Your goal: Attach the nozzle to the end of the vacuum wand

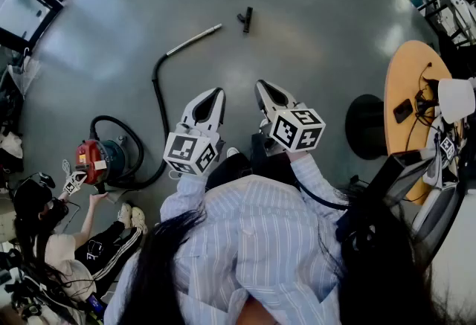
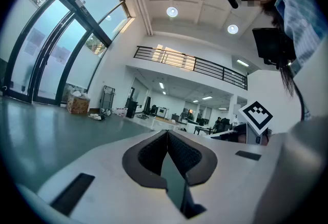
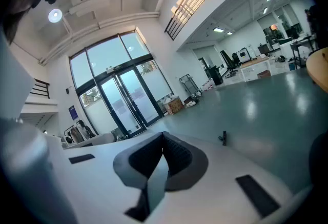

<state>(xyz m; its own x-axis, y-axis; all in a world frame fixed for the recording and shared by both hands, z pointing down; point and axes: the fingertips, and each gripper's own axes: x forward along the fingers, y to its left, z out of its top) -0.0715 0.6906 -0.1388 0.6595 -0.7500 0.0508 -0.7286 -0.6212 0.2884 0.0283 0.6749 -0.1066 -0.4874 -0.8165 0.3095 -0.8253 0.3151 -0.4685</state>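
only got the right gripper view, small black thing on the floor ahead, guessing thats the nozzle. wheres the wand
Observer: The wand lies left of that nozzle, apart from it, its free end pointing toward it.
Operator: left gripper holding anything
Observer: No. The left gripper is shut and empty, level with yours.
Operator: wand loose or hooked up
Observer: Hooked up. A black hose runs from it to a red vacuum cleaner at the far left.

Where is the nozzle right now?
In the head view, the nozzle lies on the floor at upper centre, right of the vacuum wand, not touching it.
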